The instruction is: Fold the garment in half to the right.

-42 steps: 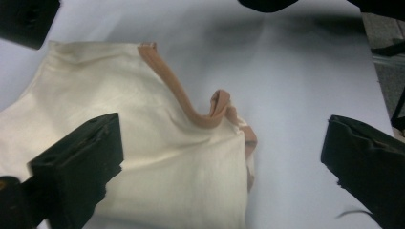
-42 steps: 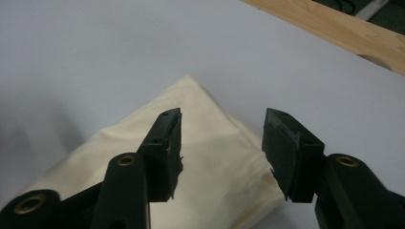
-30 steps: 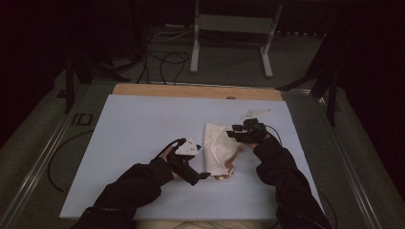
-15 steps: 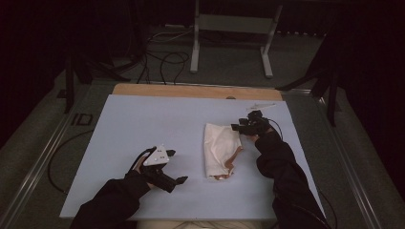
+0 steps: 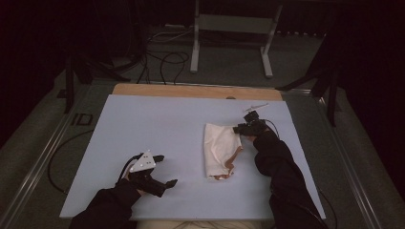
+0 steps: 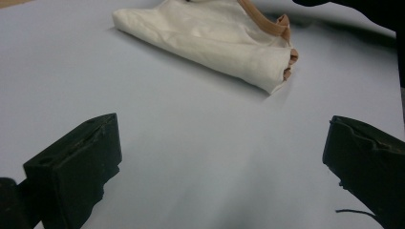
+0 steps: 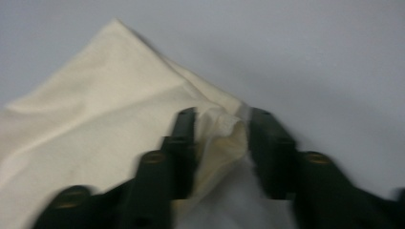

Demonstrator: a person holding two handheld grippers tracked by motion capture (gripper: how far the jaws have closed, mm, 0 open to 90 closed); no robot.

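Note:
A cream cloth bag [image 5: 219,148] with tan handles lies folded on the pale blue table [image 5: 143,124], right of centre. My right gripper [image 5: 240,128] is at the bag's far right corner. In the right gripper view its jaws [image 7: 222,133] have just been closing, and a bunched fold of the cloth [image 7: 95,133] is pinched between them. My left gripper [image 5: 167,170] is near the front left of the table, well clear of the bag. Its jaws [image 6: 224,143] stand wide open over bare table, with the bag [image 6: 215,38] ahead of them.
A wooden strip [image 5: 191,90] runs along the table's far edge. A small white item [image 5: 255,106] lies near the far right corner. On the floor beyond are a metal stand [image 5: 229,28] and cables [image 5: 162,57]. A metal rail [image 5: 43,162] borders the left side.
My left gripper has drawn back from the bag toward the front left, now empty. The bag lies flatter. My right gripper has sunk onto the bag's far right corner.

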